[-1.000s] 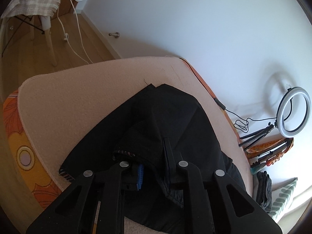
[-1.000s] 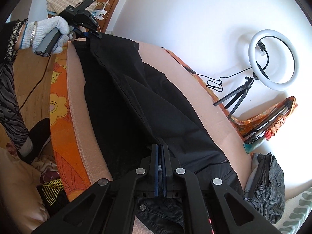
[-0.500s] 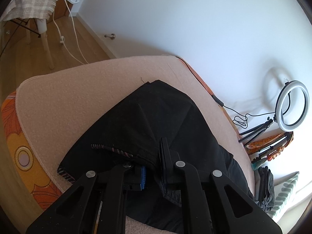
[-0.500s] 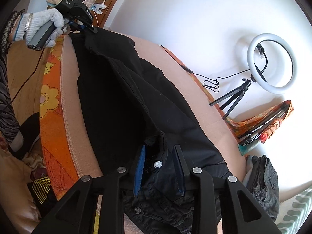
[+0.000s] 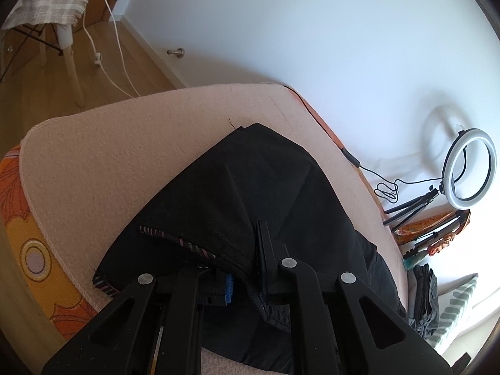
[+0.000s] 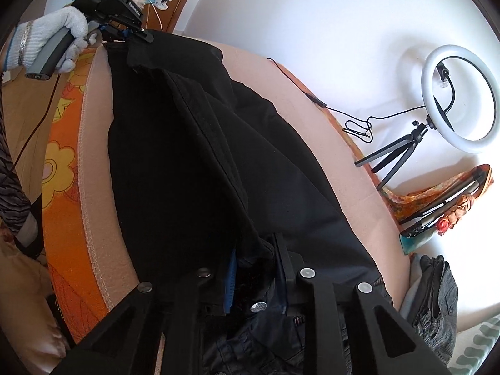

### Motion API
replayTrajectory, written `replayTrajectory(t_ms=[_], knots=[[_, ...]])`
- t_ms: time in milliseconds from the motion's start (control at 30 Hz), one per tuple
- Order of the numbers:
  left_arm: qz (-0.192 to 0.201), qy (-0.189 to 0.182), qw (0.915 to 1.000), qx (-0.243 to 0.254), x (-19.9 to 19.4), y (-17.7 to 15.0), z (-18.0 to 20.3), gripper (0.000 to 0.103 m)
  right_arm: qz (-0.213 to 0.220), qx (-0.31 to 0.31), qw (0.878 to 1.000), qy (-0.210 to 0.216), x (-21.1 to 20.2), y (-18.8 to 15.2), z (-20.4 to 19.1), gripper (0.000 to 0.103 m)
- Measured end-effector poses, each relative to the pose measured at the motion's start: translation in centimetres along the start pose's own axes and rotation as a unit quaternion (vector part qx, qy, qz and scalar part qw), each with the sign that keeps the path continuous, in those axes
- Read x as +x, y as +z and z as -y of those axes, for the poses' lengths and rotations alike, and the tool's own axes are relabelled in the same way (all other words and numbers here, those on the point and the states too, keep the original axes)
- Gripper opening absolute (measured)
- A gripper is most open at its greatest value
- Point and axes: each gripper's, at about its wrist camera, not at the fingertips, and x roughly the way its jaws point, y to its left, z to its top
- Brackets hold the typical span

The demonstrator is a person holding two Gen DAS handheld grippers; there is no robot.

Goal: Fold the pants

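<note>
Black pants (image 6: 193, 162) stretched lengthwise between grippers, left gripper (image 6: 137, 36) pinching hem, right gripper (image 6: 254, 276) closing on waistband

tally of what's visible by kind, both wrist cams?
Black pants: 1
Grippers: 2 (left gripper, right gripper)
Ring light: 1
Grey folded garment: 1
Pink blanket: 1
Gloved hand: 1
Total: 7

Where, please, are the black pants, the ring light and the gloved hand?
black pants (image 6: 193, 156), right wrist view, mid leg panel.
ring light (image 6: 428, 100), right wrist view, ring's left rim.
gloved hand (image 6: 62, 28), right wrist view, knuckles.
</note>
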Motion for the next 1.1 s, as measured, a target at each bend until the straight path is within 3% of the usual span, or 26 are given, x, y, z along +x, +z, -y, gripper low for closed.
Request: replayTrajectory(t_ms=[133,233,367,567,733,933,1033,1100], knots=[[0.006,-0.002,0.9998,-0.018,0.4,0.6,-0.7,0.011,0.012,0.014,1.000,-0.004,-1.0,0.0,1.0,0.008],[0.022,0.001,0.9997,-0.008,-0.6,0.4,-0.2,0.006,0.024,0.014,0.999,-0.021,-2.0,-0.3,1.4,0.007],[0.012,0.008,0.9996,0.022,-1.9,-1.2,0.5,0.006,0.039,0.013,0.998,-0.039,-3.7,-1.2,2.0,0.006],[-0.004,0.014,0.9997,0.021,-1.2,-2.0,-0.6,0.005,0.014,0.003,0.999,-0.029,-2.9,-2.5,1.3,0.006],[-0.003,0.042,0.9974,0.058,-1.2,-1.2,0.5,0.006,0.003,-0.008,1.000,-0.024,-2.4,-2.4,0.5,0.006],[-0.002,0.109,0.9894,0.096,-2.6,-1.1,0.7,0.022,-0.006,0.009,1.000,-0.001,-2.4,-3.1,0.6,0.009],[0.017,0.128,0.9867,0.099,-4.6,-0.5,0.0,0.025,-0.012,0.019,1.000,0.022,-2.5,-3.6,0.7,0.012],[0.033,0.128,0.9868,0.093,-6.2,-0.1,-0.2,0.025,-0.010,0.023,0.999,0.021,-3.0,-4.0,0.7,0.021]])
